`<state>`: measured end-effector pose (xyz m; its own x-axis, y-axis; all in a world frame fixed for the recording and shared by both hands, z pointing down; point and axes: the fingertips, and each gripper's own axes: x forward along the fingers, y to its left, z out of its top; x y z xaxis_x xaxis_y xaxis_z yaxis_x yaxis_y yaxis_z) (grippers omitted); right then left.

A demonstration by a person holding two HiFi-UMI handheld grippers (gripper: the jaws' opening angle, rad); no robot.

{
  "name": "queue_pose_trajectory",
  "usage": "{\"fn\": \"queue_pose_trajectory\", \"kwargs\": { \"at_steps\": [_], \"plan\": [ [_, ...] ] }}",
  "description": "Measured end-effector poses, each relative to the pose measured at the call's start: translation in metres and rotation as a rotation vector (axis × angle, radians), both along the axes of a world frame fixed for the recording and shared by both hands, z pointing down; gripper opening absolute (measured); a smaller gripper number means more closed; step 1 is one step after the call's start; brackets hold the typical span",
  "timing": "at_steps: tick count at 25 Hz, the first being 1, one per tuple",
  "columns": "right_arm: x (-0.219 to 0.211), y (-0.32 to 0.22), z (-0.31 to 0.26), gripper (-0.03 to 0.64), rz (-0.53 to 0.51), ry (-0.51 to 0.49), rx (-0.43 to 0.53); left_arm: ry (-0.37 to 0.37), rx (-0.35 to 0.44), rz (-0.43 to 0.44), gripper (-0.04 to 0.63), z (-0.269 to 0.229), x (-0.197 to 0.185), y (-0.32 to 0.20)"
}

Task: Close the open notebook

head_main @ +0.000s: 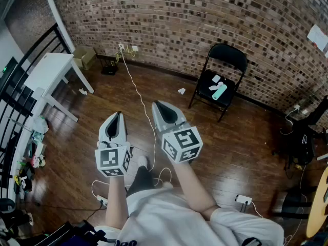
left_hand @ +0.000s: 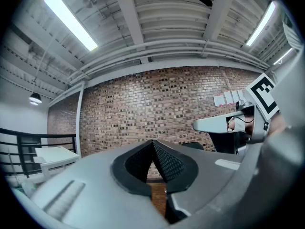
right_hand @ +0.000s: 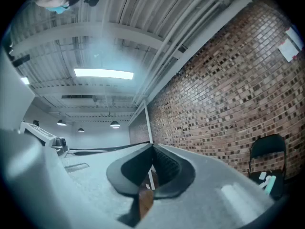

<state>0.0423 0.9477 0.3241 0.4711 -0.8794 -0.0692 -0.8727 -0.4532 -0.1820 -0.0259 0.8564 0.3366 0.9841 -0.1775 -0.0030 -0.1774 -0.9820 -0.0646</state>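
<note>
No notebook shows in any view. In the head view my left gripper (head_main: 117,116) and my right gripper (head_main: 156,104) are held side by side over the wooden floor, both pointing level toward the brick wall. Each carries its marker cube near the person's hands. The left gripper (left_hand: 152,144) has its jaws together at the tip with nothing between them. My right gripper (right_hand: 152,149) is likewise shut and empty. In the left gripper view the right gripper's body and cube (left_hand: 263,95) show at the right.
A black folding chair (head_main: 220,81) with a teal item and papers stands by the brick wall (head_main: 205,19). A white table (head_main: 51,73) and a black railing are at the left. A white cable (head_main: 134,86) runs across the floor, and a power strip (head_main: 243,199) lies at the lower right.
</note>
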Motion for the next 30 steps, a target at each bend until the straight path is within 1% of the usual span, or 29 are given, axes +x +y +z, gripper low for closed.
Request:
{"fn": "queue_pose_trajectory", "kwargs": {
  "at_steps": [4,7,11,15,18,20,23,26,30],
  "plan": [
    [0.025,-0.038,0.012,-0.008,-0.03,0.004,-0.043,0.007,-0.03,0.009,0.017,0.012,0.036,-0.03],
    [0.048,-0.07,0.014,-0.008,-0.029,-0.004,-0.057,0.008,-0.037,0.027,0.017,0.011,0.065,-0.062],
    [0.078,-0.131,0.004,-0.008,-0.016,0.017,-0.027,0.028,-0.03,0.04,0.017,-0.001,0.098,-0.125],
    [0.095,-0.197,-0.02,-0.008,-0.007,0.052,0.0,0.069,-0.032,0.051,0.017,-0.027,0.117,-0.192],
    [0.104,-0.242,-0.029,-0.008,-0.034,0.063,-0.016,0.101,-0.074,0.021,0.017,-0.033,0.128,-0.24],
    [0.106,-0.263,-0.023,-0.008,-0.053,0.054,-0.041,0.093,-0.1,0.002,0.017,-0.023,0.131,-0.263],
    [0.109,-0.291,-0.01,-0.008,-0.092,0.044,-0.079,0.083,-0.111,-0.035,0.017,-0.012,0.133,-0.289],
    [0.113,-0.32,-0.003,-0.008,-0.129,0.041,-0.087,0.077,-0.12,-0.106,0.017,-0.006,0.132,-0.321],
    [0.114,-0.366,0.002,-0.008,-0.188,0.056,-0.097,0.066,-0.129,-0.168,0.017,0.003,0.131,-0.363]
  ]
}}
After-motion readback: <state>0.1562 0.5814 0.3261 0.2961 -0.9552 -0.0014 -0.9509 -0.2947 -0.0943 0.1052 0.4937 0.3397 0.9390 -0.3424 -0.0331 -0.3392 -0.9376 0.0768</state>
